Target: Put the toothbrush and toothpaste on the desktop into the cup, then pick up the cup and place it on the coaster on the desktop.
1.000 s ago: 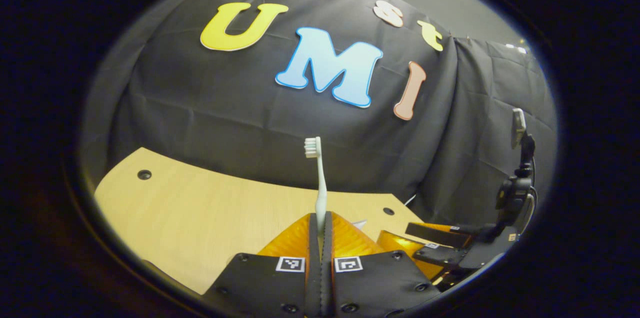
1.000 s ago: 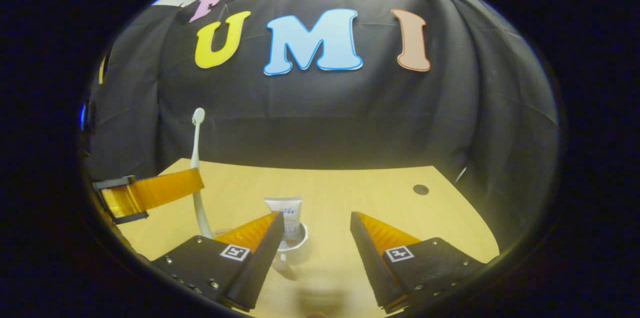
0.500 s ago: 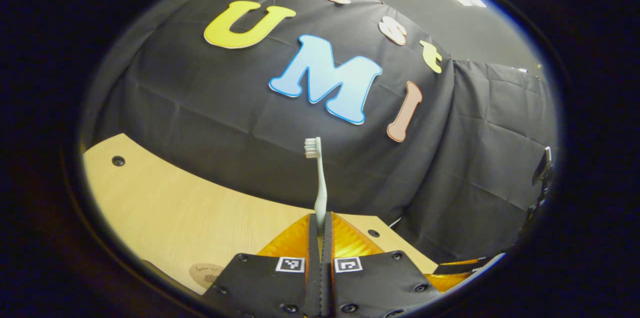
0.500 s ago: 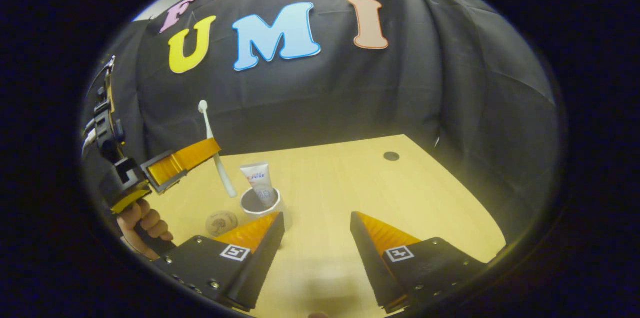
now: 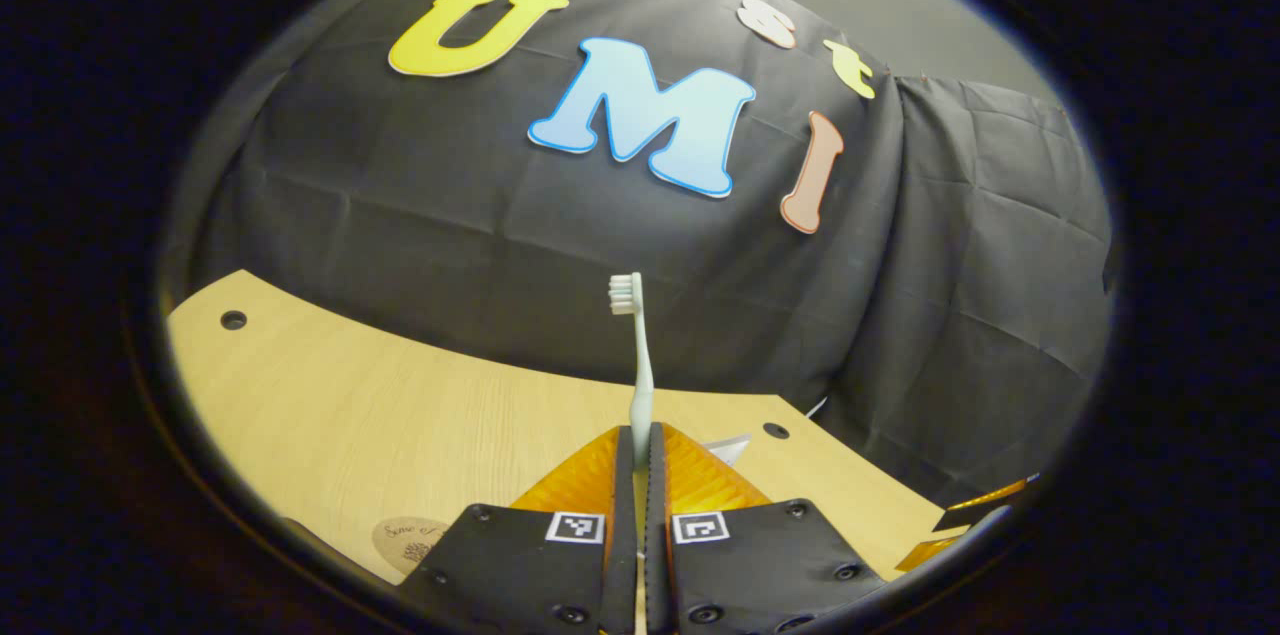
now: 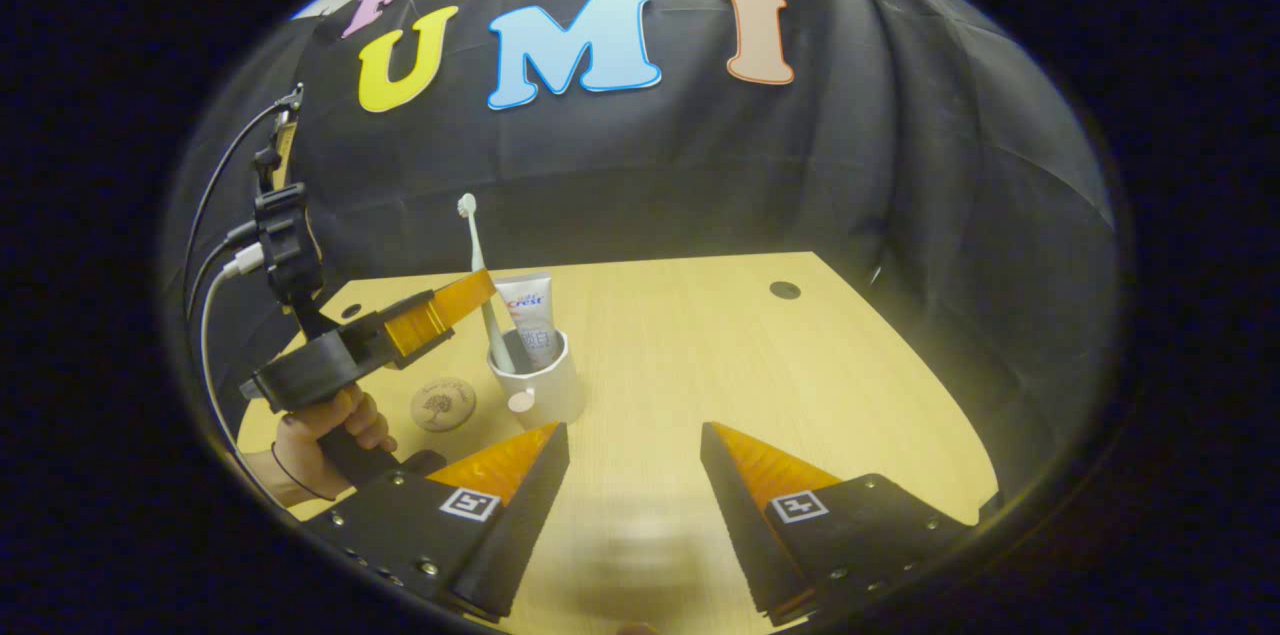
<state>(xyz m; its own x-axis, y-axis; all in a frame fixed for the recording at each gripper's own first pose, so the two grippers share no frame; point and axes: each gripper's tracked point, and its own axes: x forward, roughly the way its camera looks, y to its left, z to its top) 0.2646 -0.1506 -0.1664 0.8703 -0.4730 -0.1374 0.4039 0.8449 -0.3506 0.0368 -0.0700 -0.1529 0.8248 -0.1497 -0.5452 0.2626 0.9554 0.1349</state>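
A pale toothbrush (image 5: 641,355) stands upright, bristles up, with my left gripper (image 5: 640,433) shut on its handle. In the right gripper view the toothbrush (image 6: 474,250) reaches down past the rim of the white cup (image 6: 545,390), with the left gripper (image 6: 478,289) still clamped on it just above the cup. A toothpaste tube (image 6: 530,313) stands in the same cup. A round brown coaster (image 6: 443,405) lies on the desk just left of the cup. My right gripper (image 6: 635,437) hangs open and holds nothing, nearer than the cup.
A hand (image 6: 320,425) holds the left gripper's handle, with cables running up behind it. The light wooden desk (image 6: 700,355) has a cable hole (image 6: 784,290) at its far right. The coaster (image 5: 410,540) also lies by the left gripper's fingers.
The left gripper carried the toothbrush right and lowered its lower end into the cup beside the toothpaste. The right gripper drew back, so the cup now sits farther off.
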